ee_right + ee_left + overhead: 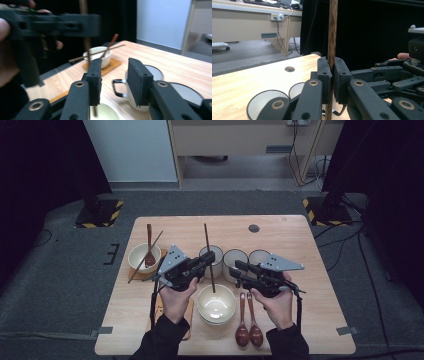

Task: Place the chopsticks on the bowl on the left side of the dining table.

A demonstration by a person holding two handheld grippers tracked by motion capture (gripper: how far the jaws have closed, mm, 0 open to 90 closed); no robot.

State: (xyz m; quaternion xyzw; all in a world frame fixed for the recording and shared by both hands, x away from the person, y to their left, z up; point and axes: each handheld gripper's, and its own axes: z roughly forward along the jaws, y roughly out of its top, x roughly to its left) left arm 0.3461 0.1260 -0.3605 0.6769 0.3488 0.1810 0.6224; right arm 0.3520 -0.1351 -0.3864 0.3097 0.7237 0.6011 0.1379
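Observation:
My left gripper [210, 257] is shut on a dark wooden chopstick [206, 237] and holds it nearly upright. The stick's lower end hangs over the stacked white bowls [216, 304] at the table's front middle. In the left gripper view the two pads clamp the chopstick [332, 37] at mid-length. My right gripper [237, 270] stands just right of the stick, beside the cups. In the right gripper view its jaws stand open with nothing between the pads [136, 80]. The chopstick [87, 47] shows blurred behind its left jaw.
A white bowl [142, 257] on a wooden coaster at the left holds a brown spoon and a second chopstick. Three white cups [235, 257] stand in a row mid-table. Two brown spoons [248, 320] lie right of the stacked bowls. A round hole [254, 228] marks the far tabletop.

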